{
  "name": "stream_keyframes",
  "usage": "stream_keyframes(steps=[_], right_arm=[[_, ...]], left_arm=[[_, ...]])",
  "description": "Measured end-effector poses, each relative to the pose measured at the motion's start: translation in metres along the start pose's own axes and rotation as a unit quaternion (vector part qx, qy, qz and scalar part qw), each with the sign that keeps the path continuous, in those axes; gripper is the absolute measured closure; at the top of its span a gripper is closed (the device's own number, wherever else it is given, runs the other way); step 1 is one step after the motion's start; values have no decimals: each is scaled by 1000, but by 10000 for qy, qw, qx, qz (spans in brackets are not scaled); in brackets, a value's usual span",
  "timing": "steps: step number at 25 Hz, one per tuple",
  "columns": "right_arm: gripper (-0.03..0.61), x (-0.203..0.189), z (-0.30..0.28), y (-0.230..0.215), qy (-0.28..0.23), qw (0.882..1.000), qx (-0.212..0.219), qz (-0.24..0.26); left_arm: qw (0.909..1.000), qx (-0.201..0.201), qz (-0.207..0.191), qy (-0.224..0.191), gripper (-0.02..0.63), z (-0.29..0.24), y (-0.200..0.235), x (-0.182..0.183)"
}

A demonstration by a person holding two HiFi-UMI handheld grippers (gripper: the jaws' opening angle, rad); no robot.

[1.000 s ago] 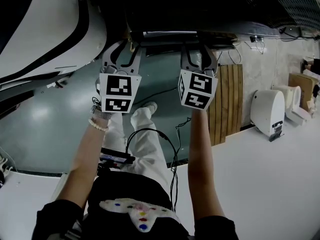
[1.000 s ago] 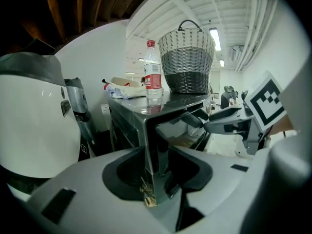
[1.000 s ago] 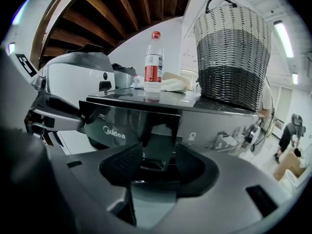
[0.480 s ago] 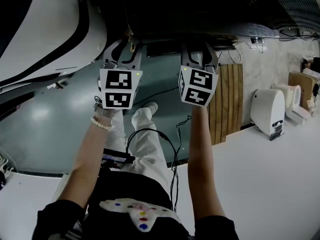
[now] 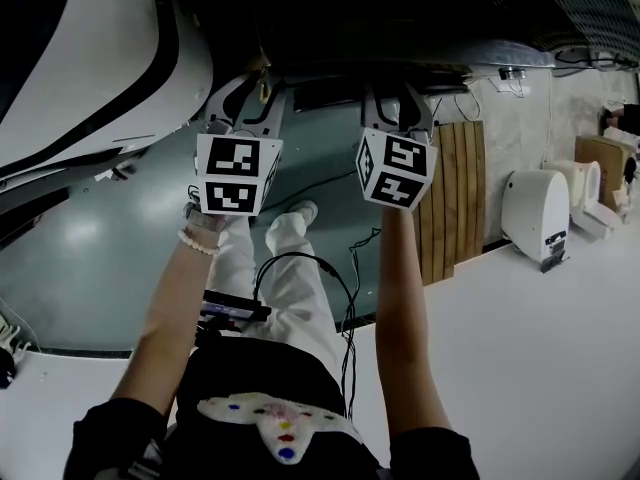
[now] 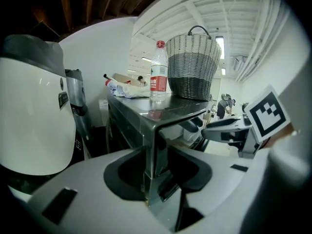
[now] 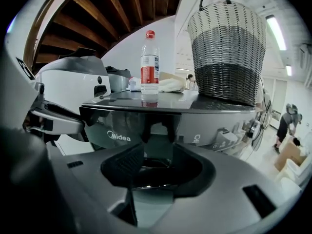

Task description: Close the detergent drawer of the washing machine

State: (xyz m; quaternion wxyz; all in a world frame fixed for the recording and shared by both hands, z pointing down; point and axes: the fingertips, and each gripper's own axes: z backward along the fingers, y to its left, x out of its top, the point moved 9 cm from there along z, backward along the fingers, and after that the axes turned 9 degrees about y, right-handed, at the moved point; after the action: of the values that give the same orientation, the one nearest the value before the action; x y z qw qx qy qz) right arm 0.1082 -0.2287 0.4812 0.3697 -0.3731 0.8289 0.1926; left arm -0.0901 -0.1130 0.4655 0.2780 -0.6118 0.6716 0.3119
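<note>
- The left gripper (image 6: pixel 157 152) is straddling the washing machine (image 6: pixel 127 118) at its front corner, jaws apart.
- The right gripper (image 7: pixel 158 128), jaws parted, is touching the detergent drawer (image 7: pixel 117 133) below the front edge.

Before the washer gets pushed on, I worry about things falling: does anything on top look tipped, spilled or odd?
Nothing stands out. The capped water bottle stands upright on top of the washing machine, the woven basket sits level beside it, and no spill shows around them.
</note>
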Motion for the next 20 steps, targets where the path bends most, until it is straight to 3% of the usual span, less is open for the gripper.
stream_keyframes(steps=[5, 12, 20], right_arm=[[429, 4, 16, 15, -152, 9998, 150, 16], [573, 16, 52, 28, -378, 9993, 19, -79], [574, 31, 100, 48, -568, 9983, 159, 38]], left_arm=[[9998, -135, -89, -69, 521, 16, 1, 3], [9989, -326, -237, -236, 603, 44, 11, 13], [9934, -697, -702, -582, 603, 90, 11, 39]])
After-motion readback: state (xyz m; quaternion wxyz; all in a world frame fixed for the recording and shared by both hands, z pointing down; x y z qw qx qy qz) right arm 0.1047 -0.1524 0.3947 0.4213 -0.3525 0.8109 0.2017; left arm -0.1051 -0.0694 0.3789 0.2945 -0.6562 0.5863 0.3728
